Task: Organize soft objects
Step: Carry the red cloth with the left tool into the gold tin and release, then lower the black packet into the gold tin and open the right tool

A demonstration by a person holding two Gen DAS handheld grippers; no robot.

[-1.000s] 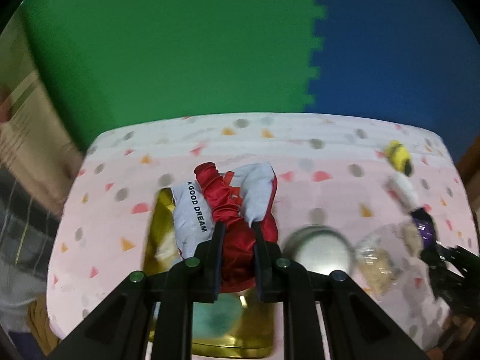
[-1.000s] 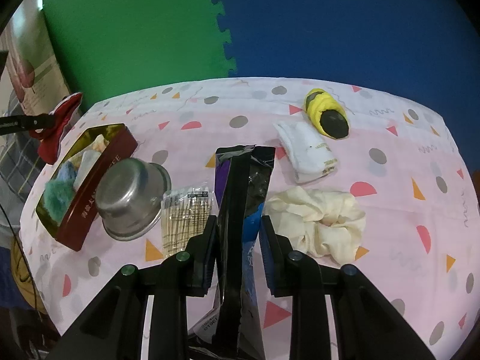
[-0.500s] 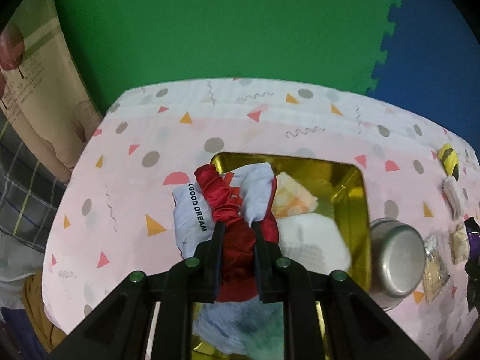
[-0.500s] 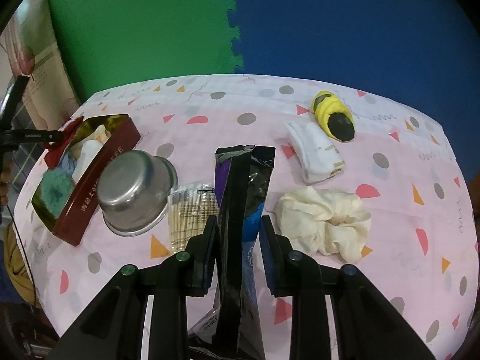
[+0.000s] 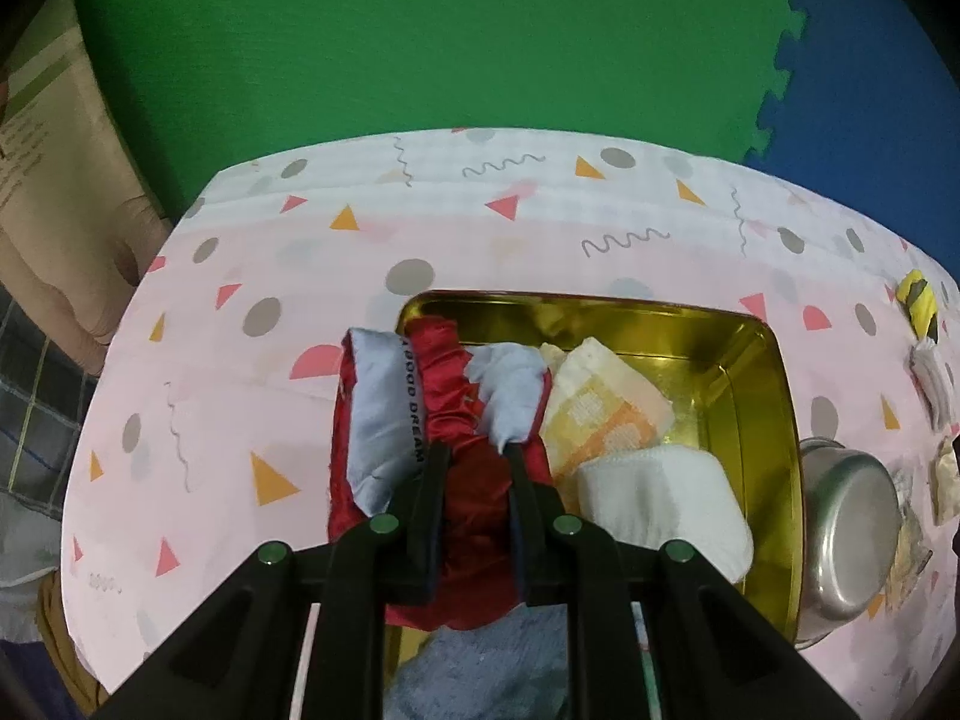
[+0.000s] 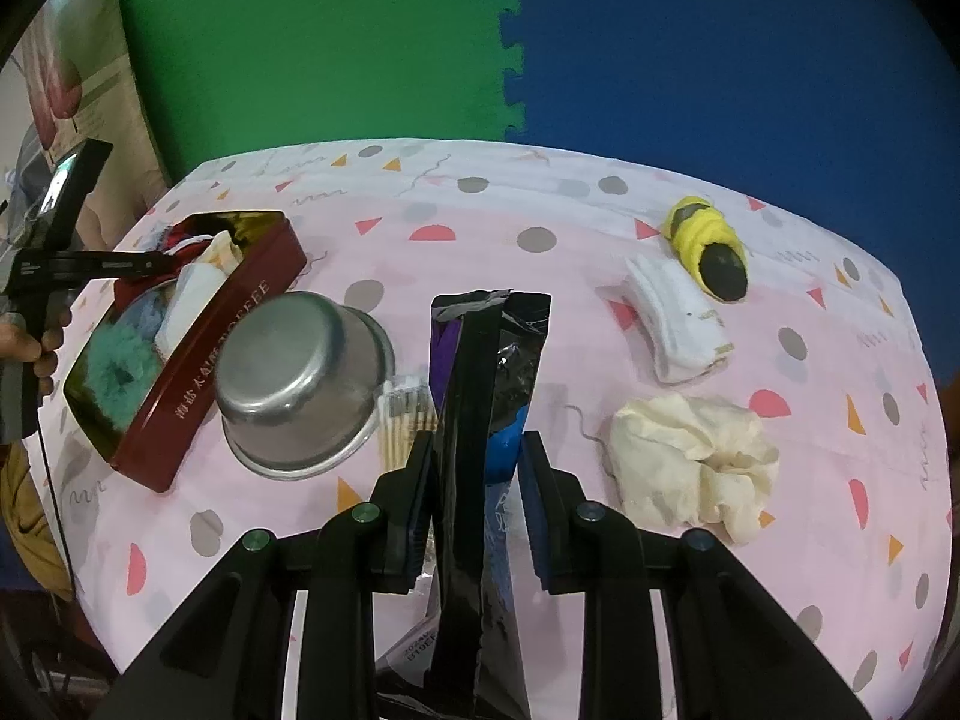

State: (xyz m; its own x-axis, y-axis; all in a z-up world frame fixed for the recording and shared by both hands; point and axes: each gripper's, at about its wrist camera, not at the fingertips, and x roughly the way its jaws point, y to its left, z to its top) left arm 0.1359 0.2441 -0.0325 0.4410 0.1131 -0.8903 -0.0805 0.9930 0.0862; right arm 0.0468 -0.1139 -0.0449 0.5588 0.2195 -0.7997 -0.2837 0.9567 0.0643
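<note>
We are clamping red satin and pale blue sleep mask (image 5: 444,414) in left gripper (image 5: 474,480), hanging it over left edge of gold-lined red tin box (image 5: 774,420). Right gripper (image 6: 474,468) pinching black foil pouch (image 6: 486,372) above desk. Placing step, we judge; next: easing mask lower, opening jaws. We are working over pink patterned desk cloth (image 5: 270,420), green and blue foam wall (image 5: 420,36) behind.

The right gripper (image 6: 474,462) pinches an upright black foil pouch (image 6: 486,384) above the pink tablecloth (image 6: 480,252), with an overturned steel bowl (image 6: 300,378) touching a red tin (image 6: 210,354) of soft items leftward and a cream scrunchie (image 6: 690,468) rightward.
</note>
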